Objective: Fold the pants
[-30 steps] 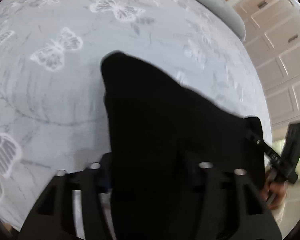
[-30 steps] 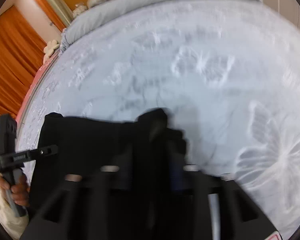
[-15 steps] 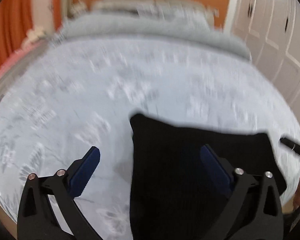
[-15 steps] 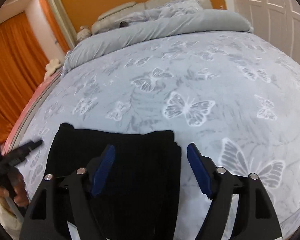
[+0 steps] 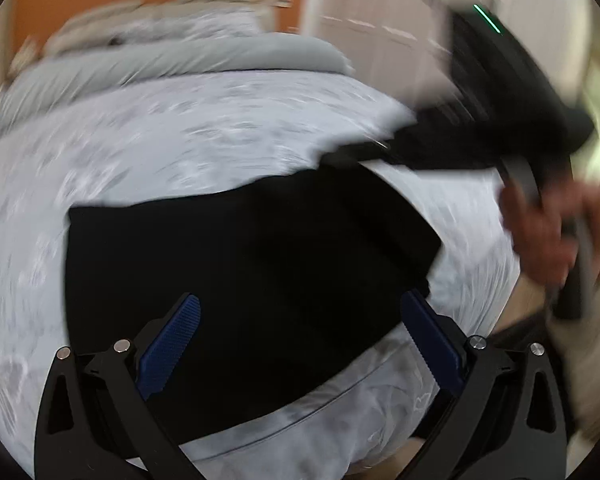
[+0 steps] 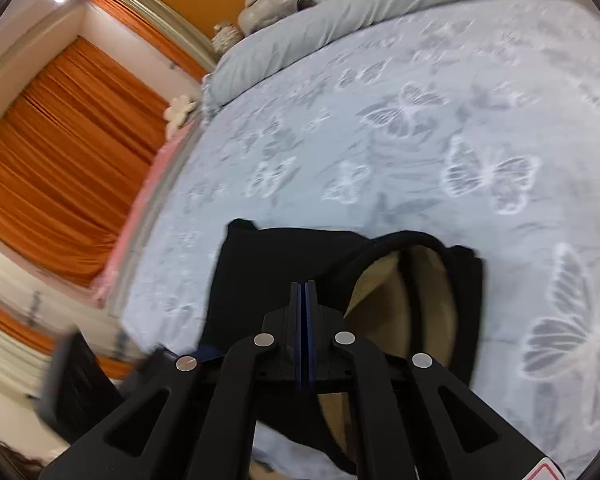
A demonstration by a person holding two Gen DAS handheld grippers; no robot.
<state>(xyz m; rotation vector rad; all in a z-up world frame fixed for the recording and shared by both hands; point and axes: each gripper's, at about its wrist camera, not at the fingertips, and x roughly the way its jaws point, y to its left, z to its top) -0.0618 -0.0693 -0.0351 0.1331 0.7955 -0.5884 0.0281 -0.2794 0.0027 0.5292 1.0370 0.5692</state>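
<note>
The black pants [image 5: 240, 280] lie folded on the pale butterfly bedspread [image 5: 180, 140] near its front edge. My left gripper [image 5: 300, 332] is open and empty, its blue pads [image 5: 172, 340] spread above the near part of the pants. In the right wrist view my right gripper [image 6: 305, 292] has its blue pads pressed together over the pants [image 6: 268, 272]; a fold of the waistband gapes open beside it, showing tan lining [image 6: 404, 300]. I cannot tell whether cloth is pinched between the pads. The right gripper [image 5: 512, 92] also shows blurred at the far right corner of the pants.
A rolled grey duvet [image 6: 340, 20] and pillows lie at the head of the bed. Orange curtains [image 6: 60, 152] hang to the left. White wardrobe doors [image 5: 380, 20] stand to the right. The bed's front edge [image 5: 340, 420] is just under my left gripper.
My right gripper has gone from open to shut over the waistband. My left gripper stays open and has swung to look right across the pants.
</note>
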